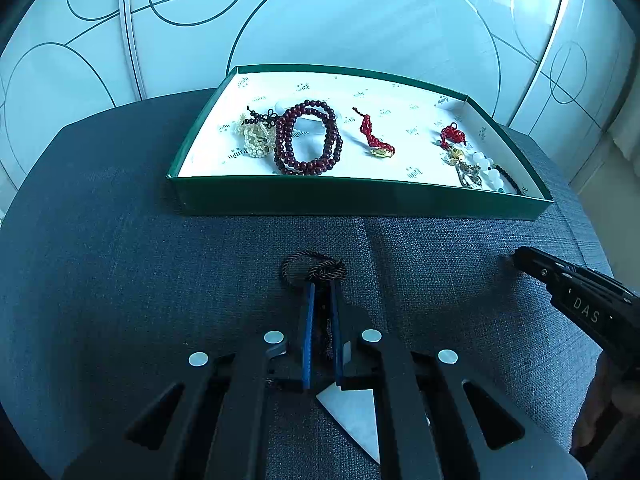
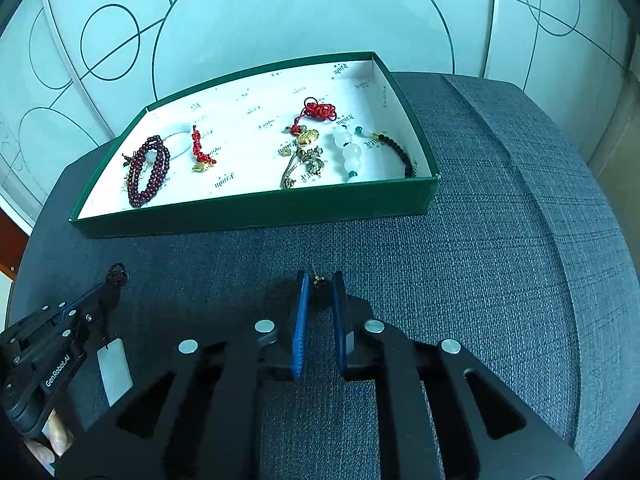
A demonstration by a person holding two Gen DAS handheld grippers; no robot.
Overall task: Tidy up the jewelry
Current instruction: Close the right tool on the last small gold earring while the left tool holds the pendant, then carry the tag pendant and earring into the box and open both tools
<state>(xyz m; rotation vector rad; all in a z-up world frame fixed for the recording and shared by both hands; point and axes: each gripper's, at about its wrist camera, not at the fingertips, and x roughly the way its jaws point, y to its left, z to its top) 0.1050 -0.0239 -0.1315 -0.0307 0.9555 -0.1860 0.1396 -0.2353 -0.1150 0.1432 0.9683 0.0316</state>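
Note:
A green box [image 1: 360, 198] lined in white holds a dark red bead bracelet [image 1: 308, 138], a cream pearl piece [image 1: 254, 140], two red knotted cord charms [image 1: 374, 138], a gold trinket and white beads [image 1: 486, 166]. The box also shows in the right wrist view [image 2: 256, 210]. My left gripper [image 1: 322, 286] is shut on the brown cord [image 1: 314, 268] of a pendant, whose white plaque [image 1: 356, 412] hangs below it; the plaque also shows in the right wrist view [image 2: 114, 370]. My right gripper [image 2: 320, 276] is shut on a small dark piece with a gold bit [image 2: 319, 280].
Everything sits on a grey-blue fabric seat [image 2: 480, 260]. White patterned cabinet doors [image 1: 360, 20] stand behind the box. The right gripper's body [image 1: 580, 300] reaches in at the right of the left wrist view.

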